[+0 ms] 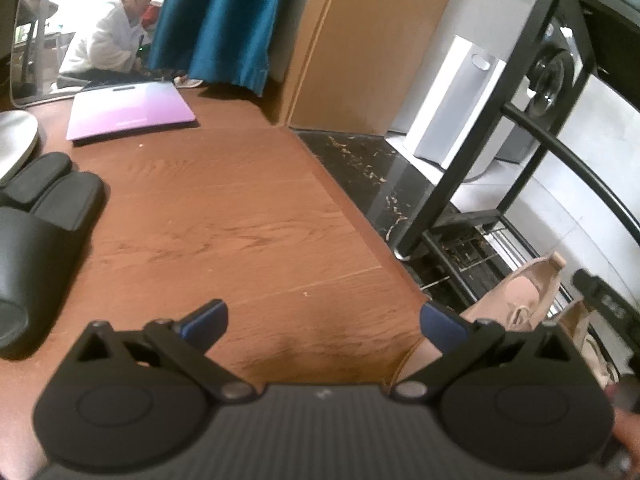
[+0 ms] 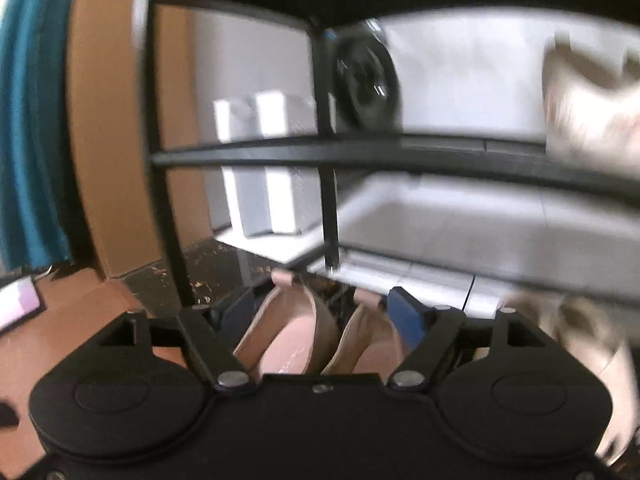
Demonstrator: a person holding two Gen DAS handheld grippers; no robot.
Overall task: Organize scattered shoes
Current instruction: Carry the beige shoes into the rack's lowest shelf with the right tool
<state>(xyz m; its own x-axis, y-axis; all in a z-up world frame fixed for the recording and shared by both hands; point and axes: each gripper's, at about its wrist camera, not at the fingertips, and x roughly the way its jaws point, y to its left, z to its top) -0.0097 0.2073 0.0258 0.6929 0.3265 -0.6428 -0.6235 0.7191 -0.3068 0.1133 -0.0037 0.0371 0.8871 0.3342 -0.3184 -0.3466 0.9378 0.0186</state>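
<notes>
My left gripper (image 1: 324, 322) is open over the bare wooden floor (image 1: 248, 208), with nothing between its blue pads (image 1: 208, 320). A pair of black slippers (image 1: 44, 216) lies on the floor to its left. Two beige-pink shoes (image 1: 528, 292) rest on the bottom tier of the black shoe rack (image 1: 516, 116) to its right. In the blurred right wrist view, my right gripper (image 2: 320, 312) is open just above those two beige-pink shoes (image 2: 288, 332). They lie side by side between its fingers, and the pads do not press on them.
Blurred pale shoes (image 2: 592, 112) sit on the rack bar (image 2: 320, 152) at the upper right, and another pale shoe (image 2: 592, 344) lies lower right. A purple flat scale (image 1: 128, 108), a teal curtain (image 1: 216, 20), a washing machine (image 1: 552, 76) and a seated person (image 1: 108, 36) lie beyond.
</notes>
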